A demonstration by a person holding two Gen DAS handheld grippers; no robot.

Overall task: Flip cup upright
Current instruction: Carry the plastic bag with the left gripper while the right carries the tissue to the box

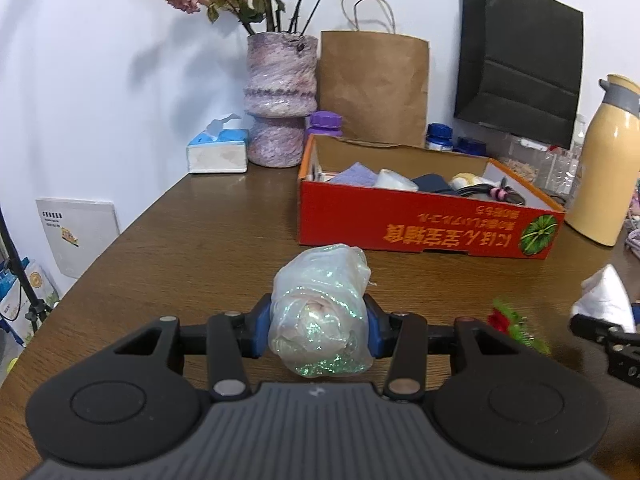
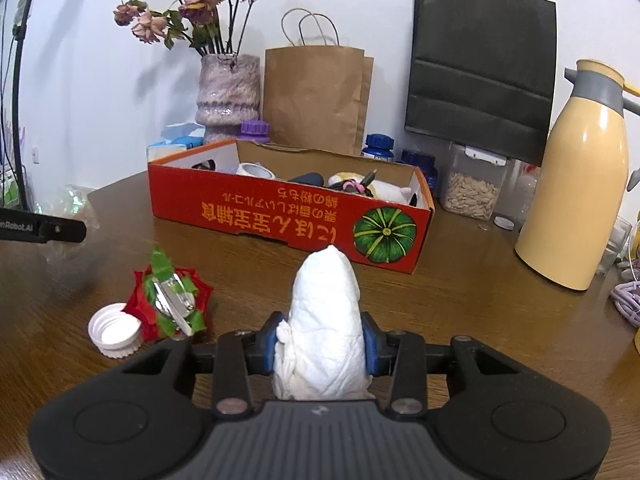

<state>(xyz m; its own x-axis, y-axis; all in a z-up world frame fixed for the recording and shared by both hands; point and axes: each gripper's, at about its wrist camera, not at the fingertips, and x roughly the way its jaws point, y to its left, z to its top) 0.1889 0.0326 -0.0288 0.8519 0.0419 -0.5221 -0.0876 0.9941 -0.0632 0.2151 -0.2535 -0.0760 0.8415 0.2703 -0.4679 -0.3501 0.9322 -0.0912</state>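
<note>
My left gripper (image 1: 318, 334) is shut on a crumpled bundle of iridescent clear film (image 1: 320, 304), its blue pads (image 1: 259, 332) pressing both sides just above the brown table (image 1: 180, 264). My right gripper (image 2: 322, 342) is shut on a white, cone-shaped object wrapped in paper towel (image 2: 326, 304), narrow end pointing away from me. Whether either wrapped thing is a cup I cannot tell. The left wrist view shows the white cone (image 1: 606, 296) at its right edge. The film bundle (image 2: 72, 204) sits at the left edge of the right wrist view.
A red cardboard box (image 2: 288, 220) full of odds and ends lies across the table behind both grippers. A red-green bow (image 2: 170, 300) and a white bottle cap (image 2: 116, 330) lie front left. At the back stand a vase (image 2: 228, 92), paper bags (image 2: 316, 96) and a yellow thermos (image 2: 580, 184).
</note>
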